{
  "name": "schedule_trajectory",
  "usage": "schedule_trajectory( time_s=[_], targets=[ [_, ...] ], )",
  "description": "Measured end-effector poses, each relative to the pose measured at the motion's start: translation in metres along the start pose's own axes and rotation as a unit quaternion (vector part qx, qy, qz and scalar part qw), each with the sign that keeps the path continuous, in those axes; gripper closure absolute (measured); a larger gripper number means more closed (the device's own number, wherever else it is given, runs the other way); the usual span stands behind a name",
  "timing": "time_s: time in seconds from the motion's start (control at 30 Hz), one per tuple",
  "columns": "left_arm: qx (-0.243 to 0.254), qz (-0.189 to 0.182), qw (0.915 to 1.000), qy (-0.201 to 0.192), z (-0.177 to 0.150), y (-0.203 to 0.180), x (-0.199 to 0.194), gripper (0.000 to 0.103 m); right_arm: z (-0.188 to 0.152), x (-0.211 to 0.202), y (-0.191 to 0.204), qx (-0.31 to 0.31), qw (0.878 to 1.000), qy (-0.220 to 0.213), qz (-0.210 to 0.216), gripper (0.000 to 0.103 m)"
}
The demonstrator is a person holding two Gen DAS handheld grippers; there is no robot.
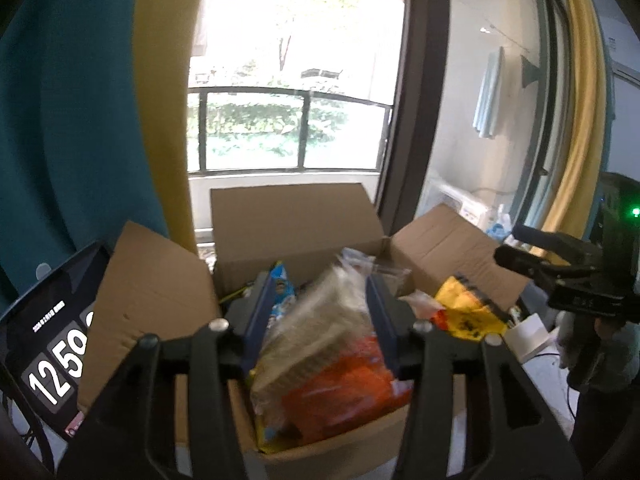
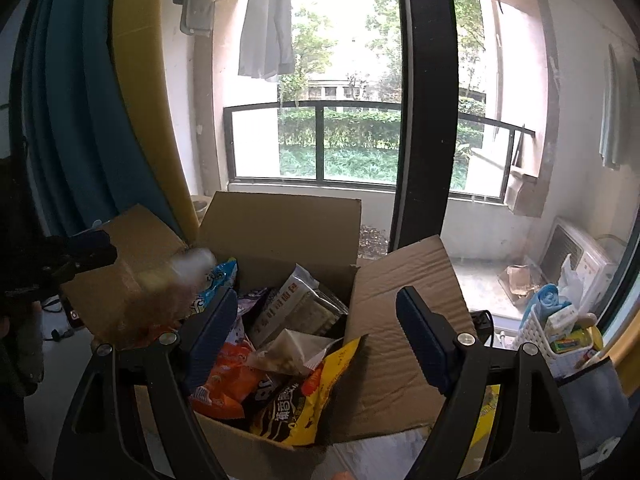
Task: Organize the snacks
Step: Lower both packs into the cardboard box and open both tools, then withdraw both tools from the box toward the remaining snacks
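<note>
An open cardboard box (image 1: 288, 224) (image 2: 280, 224) holds several snack packets. My left gripper (image 1: 324, 300) is shut on a clear packet of pale snacks (image 1: 316, 328) and holds it over the box; the packet is blurred and shows in the right wrist view (image 2: 176, 280) at the left. Below it lie an orange packet (image 1: 344, 392) (image 2: 228, 376) and a yellow packet (image 1: 468, 312) (image 2: 304, 404). My right gripper (image 2: 316, 312) is open and empty above the box's right side; it shows in the left wrist view (image 1: 520, 256) at the right.
A tablet showing a clock (image 1: 52, 340) leans left of the box. A white basket of items (image 2: 560, 336) stands to the right. A glass door and balcony railing (image 2: 360, 144) are behind. Teal and yellow curtains (image 2: 100, 120) hang at the left.
</note>
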State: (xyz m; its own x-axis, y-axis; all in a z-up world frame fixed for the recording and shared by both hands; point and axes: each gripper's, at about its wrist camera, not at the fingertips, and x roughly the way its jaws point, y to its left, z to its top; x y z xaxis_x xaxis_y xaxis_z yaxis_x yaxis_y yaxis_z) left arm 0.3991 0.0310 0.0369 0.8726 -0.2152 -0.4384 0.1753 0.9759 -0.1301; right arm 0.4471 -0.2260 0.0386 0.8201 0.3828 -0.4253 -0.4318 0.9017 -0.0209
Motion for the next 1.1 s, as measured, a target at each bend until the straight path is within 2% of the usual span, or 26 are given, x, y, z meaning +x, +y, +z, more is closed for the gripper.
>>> schedule_trajectory(
  time_s=[0.53,0.7,1.1],
  targets=[
    [0.0,-0.017,0.9998,-0.008,-0.009,-0.014,-0.039,0.052,-0.009,-0.047,0.01,0.003,1.0,-0.006,-0.001,0.019],
    [-0.004,-0.024,0.9996,-0.013,-0.016,-0.02,-0.058,0.04,-0.015,-0.066,0.02,0.0,1.0,-0.008,-0.001,0.019],
    [-0.01,-0.048,0.9987,-0.016,-0.041,-0.033,-0.099,0.037,-0.034,-0.109,0.054,-0.011,1.0,-0.003,0.013,0.019]
  ],
)
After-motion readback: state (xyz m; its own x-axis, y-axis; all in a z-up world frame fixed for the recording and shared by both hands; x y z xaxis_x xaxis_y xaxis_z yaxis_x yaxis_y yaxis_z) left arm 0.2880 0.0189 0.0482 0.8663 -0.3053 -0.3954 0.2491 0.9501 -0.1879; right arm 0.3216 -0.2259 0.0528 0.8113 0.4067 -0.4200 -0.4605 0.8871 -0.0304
